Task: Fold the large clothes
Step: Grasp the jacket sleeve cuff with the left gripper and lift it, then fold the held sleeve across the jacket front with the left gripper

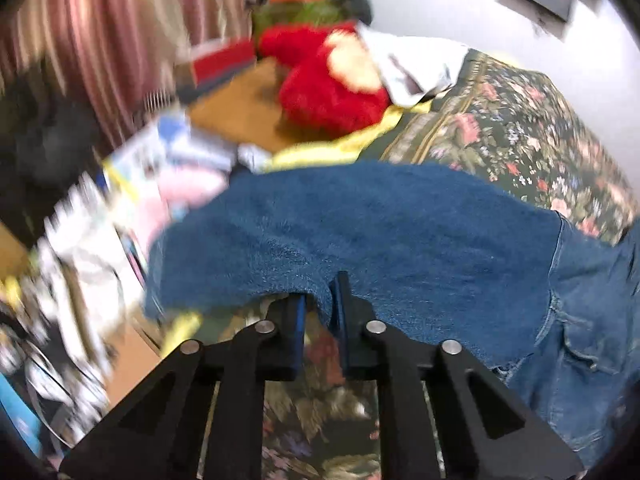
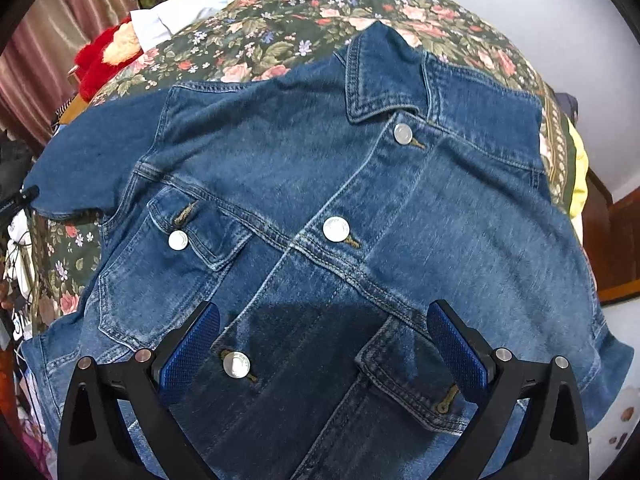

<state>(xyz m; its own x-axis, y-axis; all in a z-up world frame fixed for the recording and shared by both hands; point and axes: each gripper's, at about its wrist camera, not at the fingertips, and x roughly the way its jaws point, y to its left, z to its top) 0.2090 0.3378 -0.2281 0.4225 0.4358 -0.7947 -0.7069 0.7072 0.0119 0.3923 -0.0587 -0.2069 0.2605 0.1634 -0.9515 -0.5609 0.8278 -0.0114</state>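
Note:
A blue denim jacket [image 2: 320, 208] lies front up on the floral bedspread [image 2: 280, 32], collar toward the far side, buttons closed. My right gripper [image 2: 324, 344] hovers open above the jacket's lower front, its blue pads [image 2: 192, 348] wide apart and empty. My left gripper [image 1: 320, 304] is shut on the edge of the jacket's left sleeve [image 1: 340, 232], lifting it off the bed; the sleeve drapes across the left wrist view. In the right wrist view that sleeve [image 2: 92, 156] stretches out to the left edge of the bed.
A red plush toy [image 1: 328, 80] and a white garment [image 1: 416, 64] lie at the far side of the bed. Cluttered boxes and papers [image 1: 132, 200] sit beside the bed on the left. A wooden door [image 2: 616, 240] stands at the right.

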